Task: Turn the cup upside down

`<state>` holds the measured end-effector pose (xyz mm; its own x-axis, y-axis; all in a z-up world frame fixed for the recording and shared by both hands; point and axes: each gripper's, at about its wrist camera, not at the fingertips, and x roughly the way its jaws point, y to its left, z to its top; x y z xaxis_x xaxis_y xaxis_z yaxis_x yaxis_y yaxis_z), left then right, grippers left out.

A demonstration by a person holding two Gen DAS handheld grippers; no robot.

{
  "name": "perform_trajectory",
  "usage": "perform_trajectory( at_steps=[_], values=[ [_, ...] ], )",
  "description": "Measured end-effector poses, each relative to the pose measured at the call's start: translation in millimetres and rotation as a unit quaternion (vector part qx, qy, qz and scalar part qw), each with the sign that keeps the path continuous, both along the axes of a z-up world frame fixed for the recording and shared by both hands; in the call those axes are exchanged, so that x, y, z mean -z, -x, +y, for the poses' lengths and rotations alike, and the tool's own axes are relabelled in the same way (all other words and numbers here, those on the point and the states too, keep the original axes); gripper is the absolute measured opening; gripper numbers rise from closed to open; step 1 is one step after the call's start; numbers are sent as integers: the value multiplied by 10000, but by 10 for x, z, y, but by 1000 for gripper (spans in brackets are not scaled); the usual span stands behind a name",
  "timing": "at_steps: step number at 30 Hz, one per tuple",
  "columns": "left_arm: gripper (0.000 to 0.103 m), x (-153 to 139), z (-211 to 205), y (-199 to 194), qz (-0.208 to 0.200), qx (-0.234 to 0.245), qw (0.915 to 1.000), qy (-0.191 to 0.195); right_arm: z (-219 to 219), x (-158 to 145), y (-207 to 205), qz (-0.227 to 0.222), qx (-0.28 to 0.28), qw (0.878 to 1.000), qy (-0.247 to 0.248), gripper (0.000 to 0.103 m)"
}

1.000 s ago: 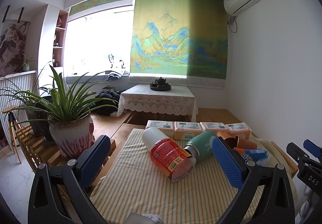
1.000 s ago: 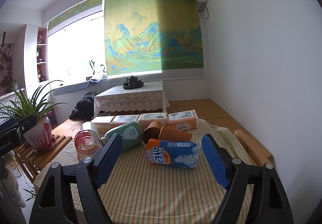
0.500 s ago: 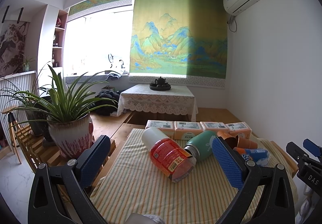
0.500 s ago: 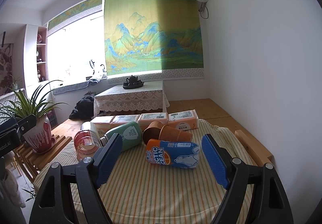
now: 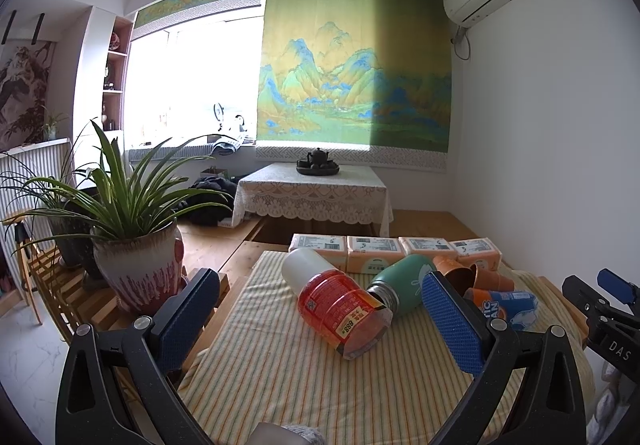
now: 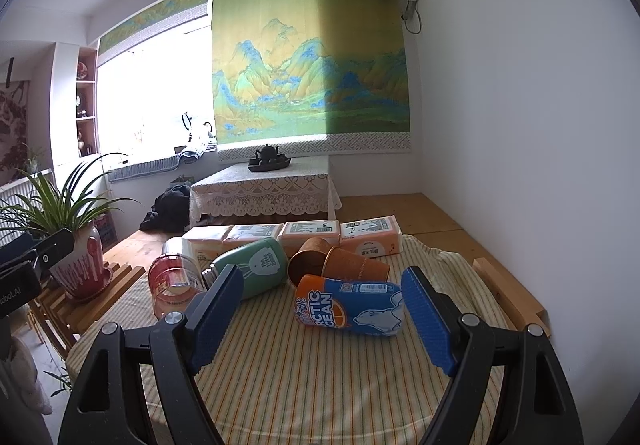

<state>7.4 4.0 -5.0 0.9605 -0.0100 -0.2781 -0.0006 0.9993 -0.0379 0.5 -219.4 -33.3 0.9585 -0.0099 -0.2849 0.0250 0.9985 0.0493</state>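
Observation:
Several cups lie on their sides on the striped tablecloth [image 6: 320, 377]. A clear cup with a red label [image 5: 340, 309] lies nearest my left gripper [image 5: 320, 323], which is open and empty just short of it. An orange and blue "Arctic Ocean" cup [image 6: 348, 311] lies between the open fingers of my right gripper [image 6: 324, 319], a little beyond them. A green flask [image 6: 256, 271] and two brown cups [image 6: 340, 265] lie behind it. The red-label cup shows in the right wrist view [image 6: 172, 283] at the left.
A row of tissue packs [image 5: 396, 249] lines the table's far edge. A potted plant [image 5: 132, 257] stands on a wooden rack to the left. A wooden bar [image 6: 508, 293] lies at the right edge. A lace-covered low table [image 5: 312, 193] stands further back.

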Motion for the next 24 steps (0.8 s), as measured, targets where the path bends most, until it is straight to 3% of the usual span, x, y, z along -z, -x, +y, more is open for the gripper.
perform_trajectory(
  at_steps=[7, 14, 24],
  values=[
    [102, 80, 109, -39, 143, -58, 9999, 4, 200, -46, -230, 121, -333, 9992, 161, 82],
    [102, 258, 327, -77, 185, -220, 9996, -24, 547, -142, -741, 486, -1042, 9929, 299, 84],
    [102, 541, 771, -114, 259, -525, 9983, -52, 1287, -325, -1841, 1561, -2024, 9655, 495, 83]
  ],
)
